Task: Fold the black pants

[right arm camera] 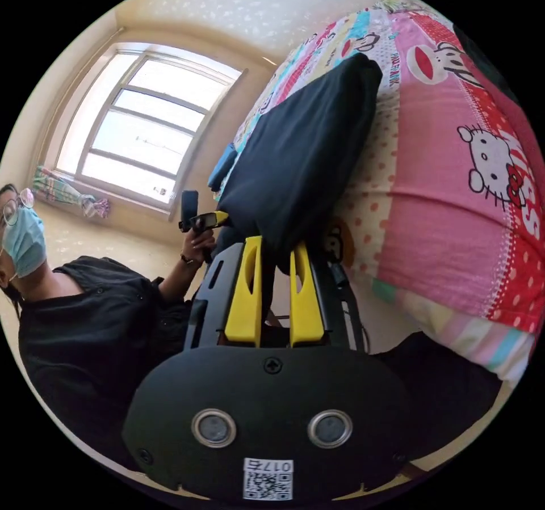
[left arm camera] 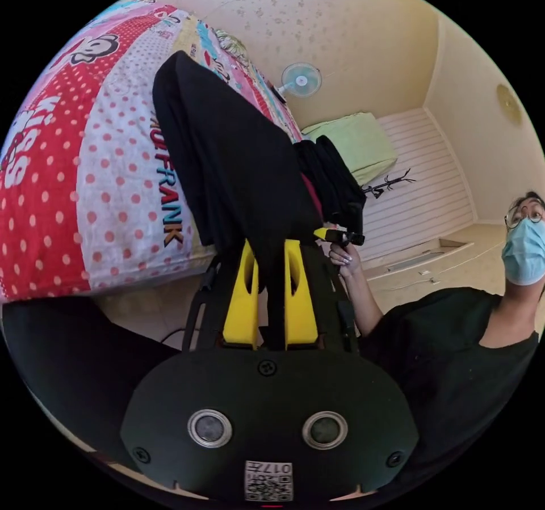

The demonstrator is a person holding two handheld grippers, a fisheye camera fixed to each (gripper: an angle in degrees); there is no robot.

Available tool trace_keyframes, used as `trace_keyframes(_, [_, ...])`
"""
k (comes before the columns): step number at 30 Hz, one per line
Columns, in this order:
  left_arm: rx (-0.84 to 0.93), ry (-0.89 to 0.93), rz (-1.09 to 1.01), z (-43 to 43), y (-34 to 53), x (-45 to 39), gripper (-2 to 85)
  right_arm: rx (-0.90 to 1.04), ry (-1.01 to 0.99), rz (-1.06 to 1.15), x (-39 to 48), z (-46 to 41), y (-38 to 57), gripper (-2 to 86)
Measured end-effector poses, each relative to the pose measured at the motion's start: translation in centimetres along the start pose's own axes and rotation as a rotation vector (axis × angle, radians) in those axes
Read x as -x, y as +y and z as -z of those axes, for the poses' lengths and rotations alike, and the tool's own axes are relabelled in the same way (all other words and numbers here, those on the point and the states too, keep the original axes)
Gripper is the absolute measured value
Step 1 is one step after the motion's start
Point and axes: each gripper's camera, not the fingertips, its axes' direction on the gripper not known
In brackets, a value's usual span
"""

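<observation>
The black pants [left arm camera: 227, 158] hang off the edge of the bed, pulled taut toward me. In the left gripper view, my left gripper [left arm camera: 270, 252] has its yellow jaws shut on an edge of the cloth. To its right a hand holds my right gripper [left arm camera: 340, 236], with bunched black cloth [left arm camera: 332, 184] above it. In the right gripper view, the black pants [right arm camera: 301, 152] run as a broad flat panel into my right gripper [right arm camera: 276, 252], whose jaws pinch the fabric. My left gripper [right arm camera: 205, 220] sits to the left there, in the person's hand.
A cartoon-print quilt [left arm camera: 85, 158] covers the bed [right arm camera: 454, 192]. A wall fan [left arm camera: 301, 79], a green bundle [left arm camera: 357, 141] and a coat stand [left arm camera: 389, 184] lie beyond. A window [right arm camera: 142, 130] is behind the person [right arm camera: 74, 317], who stands close between both grippers.
</observation>
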Motion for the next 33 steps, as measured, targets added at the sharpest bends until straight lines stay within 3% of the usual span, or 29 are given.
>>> trace_keyframes(2, [-0.045,-0.003,-0.003,2.4,-1.0,-0.5,10.0,-0.068,-0.014,-0.012,0.4,2.1,-0.9,12.9])
trace_keyframes(6, [-0.257,-0.311,0.049,11.2,-3.5,-2.2,16.6,-0.108,0.062,-0.057,0.2,4.6,-3.7,18.3])
trace_keyframes(8, [-0.305,-0.252,0.048,13.5,-5.5,-1.7,16.7,-0.137,0.11,-0.074,-0.8,5.2,-5.9,19.6])
trace_keyframes(11, [-0.221,-0.074,0.085,13.4,-9.9,1.0,16.6,-0.123,0.105,-0.149,-4.1,4.1,-9.0,21.1])
trace_keyframes(14, [-0.175,-0.089,0.143,11.5,-12.7,3.4,20.1,-0.183,-0.014,-0.168,-6.4,2.3,-10.4,20.3])
trace_keyframes(17, [-0.163,-0.09,0.166,9.7,-12.8,4.3,23.0,-0.248,-0.006,-0.151,-5.9,0.8,-10.2,20.2])
trace_keyframes(20, [-0.2,-0.086,0.157,10.0,-11.2,3.0,20.5,-0.234,-0.153,-0.172,-5.5,-0.5,-9.1,21.0])
trace_keyframes(33, [-0.039,0.118,0.262,10.7,-15.8,3.8,10.7,-0.128,-0.174,-0.189,-7.5,-2.7,-12.8,10.5])
